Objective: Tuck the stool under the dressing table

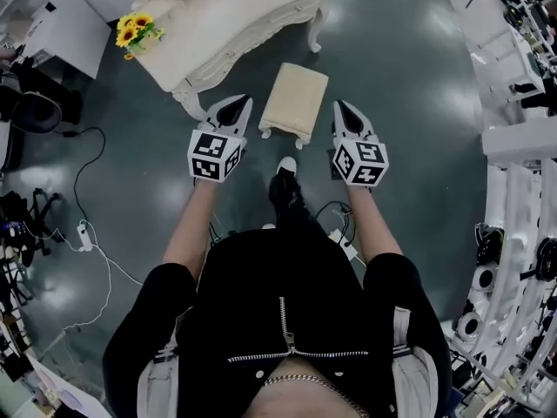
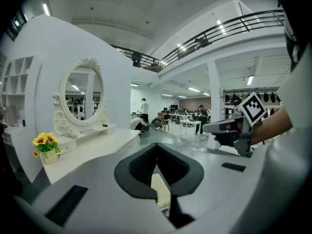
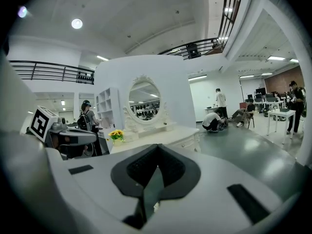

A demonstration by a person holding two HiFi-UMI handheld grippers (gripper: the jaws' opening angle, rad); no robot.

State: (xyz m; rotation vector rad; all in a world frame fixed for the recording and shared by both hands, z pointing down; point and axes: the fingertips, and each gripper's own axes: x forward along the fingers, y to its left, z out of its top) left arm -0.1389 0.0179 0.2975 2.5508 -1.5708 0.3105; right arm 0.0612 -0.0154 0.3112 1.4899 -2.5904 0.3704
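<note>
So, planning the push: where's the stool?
Head view: the stool stands on the floor between the left gripper and right gripper, right of the dressing table.

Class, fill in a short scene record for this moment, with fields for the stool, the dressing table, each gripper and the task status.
Stool: cream, on the floor, between the two grippers, clear of the table
Dressing table: white, carved legs, sunflowers on top
Left gripper: jaws together, holding nothing
Right gripper: jaws together, holding nothing
Task status: stool not yet tucked under
</note>
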